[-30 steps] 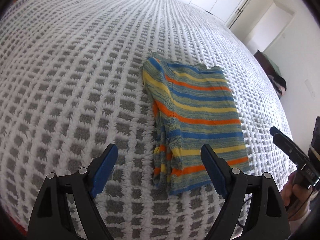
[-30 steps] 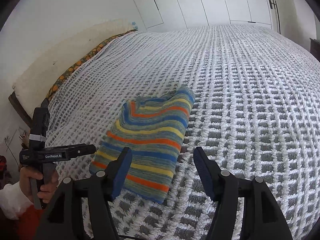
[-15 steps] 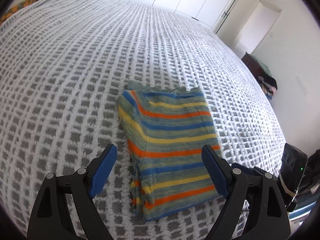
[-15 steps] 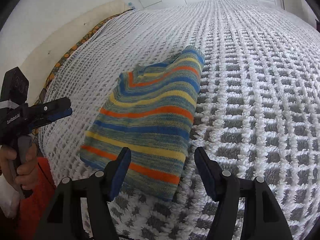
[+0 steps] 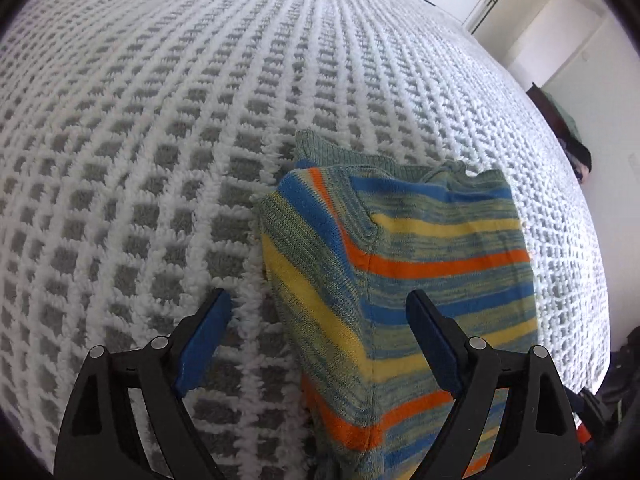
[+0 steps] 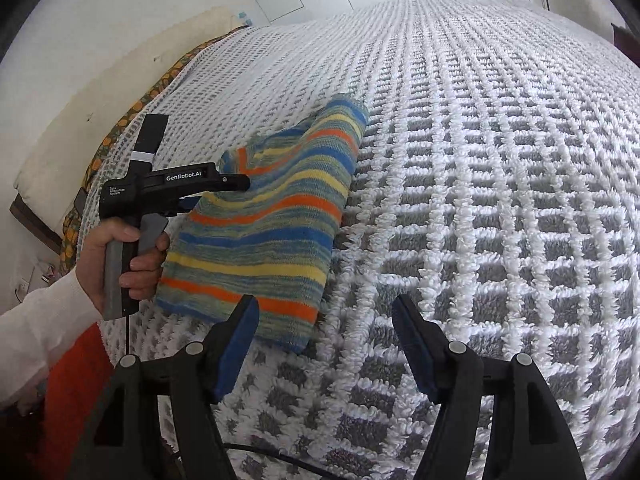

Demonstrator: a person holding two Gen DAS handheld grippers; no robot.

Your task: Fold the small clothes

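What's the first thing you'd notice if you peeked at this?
The bright striped knit garment, blue, orange and yellow, lying partly folded on the fluffy white and grey bedspread. Next, two black tools with blue pads: the left tool open over the garment's edge, the right tool open near its closest corner.

Blue, yellow, orange striped knit garment (image 5: 404, 264) on white-and-grey checked bedspread (image 5: 160, 140)

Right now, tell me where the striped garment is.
The striped garment lies folded on the waffle-knit bedspread, left of centre in the right wrist view, beside the left gripper.
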